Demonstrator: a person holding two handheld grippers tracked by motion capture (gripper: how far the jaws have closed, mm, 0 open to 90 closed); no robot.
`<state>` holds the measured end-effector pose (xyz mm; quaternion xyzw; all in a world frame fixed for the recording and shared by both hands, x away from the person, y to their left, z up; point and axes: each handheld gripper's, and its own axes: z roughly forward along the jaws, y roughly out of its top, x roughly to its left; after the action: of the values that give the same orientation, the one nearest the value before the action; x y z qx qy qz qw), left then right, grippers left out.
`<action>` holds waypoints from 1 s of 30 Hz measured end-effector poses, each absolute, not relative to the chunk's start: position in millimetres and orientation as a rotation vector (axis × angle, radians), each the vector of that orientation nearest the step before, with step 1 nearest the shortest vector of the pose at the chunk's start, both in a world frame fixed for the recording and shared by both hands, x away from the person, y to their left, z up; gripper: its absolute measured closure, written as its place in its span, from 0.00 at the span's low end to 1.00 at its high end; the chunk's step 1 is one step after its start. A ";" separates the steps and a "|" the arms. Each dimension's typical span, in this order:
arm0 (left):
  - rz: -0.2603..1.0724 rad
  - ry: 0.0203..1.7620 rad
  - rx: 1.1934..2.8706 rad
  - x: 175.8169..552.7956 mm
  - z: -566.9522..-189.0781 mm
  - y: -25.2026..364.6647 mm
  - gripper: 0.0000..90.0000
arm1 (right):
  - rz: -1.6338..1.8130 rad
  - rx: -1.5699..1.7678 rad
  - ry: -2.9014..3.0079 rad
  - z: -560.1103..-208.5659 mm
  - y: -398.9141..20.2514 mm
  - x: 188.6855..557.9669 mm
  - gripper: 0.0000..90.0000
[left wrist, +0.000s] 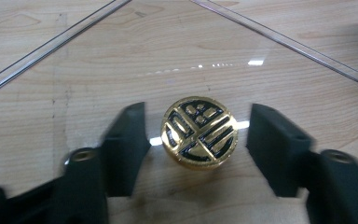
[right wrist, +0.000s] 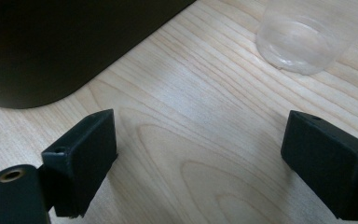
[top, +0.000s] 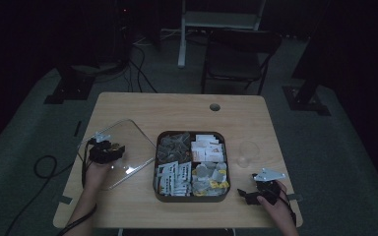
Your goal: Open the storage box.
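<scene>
A clear glass lid (top: 128,140) lies flat on the wooden table (top: 187,105), left of a dark square box (top: 155,169). The box holds tea bags and sachets in four compartments. In the left gripper view the lid's round gold knob (left wrist: 199,133) with a black pattern stands between the jaws. My left gripper (left wrist: 198,112) is open, with a gap on each side of the knob. My right gripper (right wrist: 203,121) is open over bare wood near the box's rounded corner (right wrist: 51,46), with nothing between its fingers. In the high view it (top: 246,194) sits right of the box.
A clear plastic cup (top: 248,152) stands right of the box, ahead of the right gripper (right wrist: 298,44). A round hole (top: 214,106) is in the table's far side. A folding chair (top: 238,54) and cables are on the floor beyond.
</scene>
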<state>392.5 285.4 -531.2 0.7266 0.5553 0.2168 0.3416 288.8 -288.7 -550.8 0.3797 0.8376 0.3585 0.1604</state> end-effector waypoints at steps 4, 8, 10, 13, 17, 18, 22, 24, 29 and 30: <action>0.567 1.419 1.892 388.3 -526.7 285.7 0.18 | 1.024 1.084 2.392 -550.9 -288.8 288.8 0.11; 0.605 1.385 1.865 384.3 -520.3 286.3 0.15 | 1.024 1.085 2.392 -550.8 -288.7 288.8 0.11; 0.626 1.370 1.872 382.6 -518.2 286.4 0.10 | 1.024 1.084 2.392 -550.8 -288.7 288.8 0.11; 0.651 1.339 1.890 379.3 -513.6 285.7 0.08 | 1.024 1.085 2.392 -550.8 -288.7 288.8 0.11; 0.653 1.308 1.901 375.5 -506.4 284.5 0.00 | 1.024 1.084 2.392 -550.8 -288.8 288.8 0.11; 0.646 1.304 1.900 374.6 -504.8 284.6 0.00 | 1.024 1.084 2.392 -550.8 -288.7 288.8 0.11; 0.610 1.242 1.914 369.8 -502.2 283.5 0.01 | 1.024 1.084 2.392 -550.8 -288.7 288.8 0.11; 0.584 1.198 1.930 366.7 -502.1 281.1 0.01 | 1.024 1.084 2.392 -550.8 -288.7 288.8 0.11; 0.565 1.134 1.980 361.2 -503.3 275.4 0.01 | 1.023 1.085 2.393 -550.8 -288.7 288.8 0.11; 0.554 1.131 1.983 360.4 -503.7 274.6 0.01 | 1.023 1.084 2.392 -550.8 -288.7 288.8 0.11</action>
<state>360.4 274.6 -503.7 0.7788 0.4440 0.2177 0.3859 288.8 -288.7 -550.8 0.3797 0.8377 0.3583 0.1606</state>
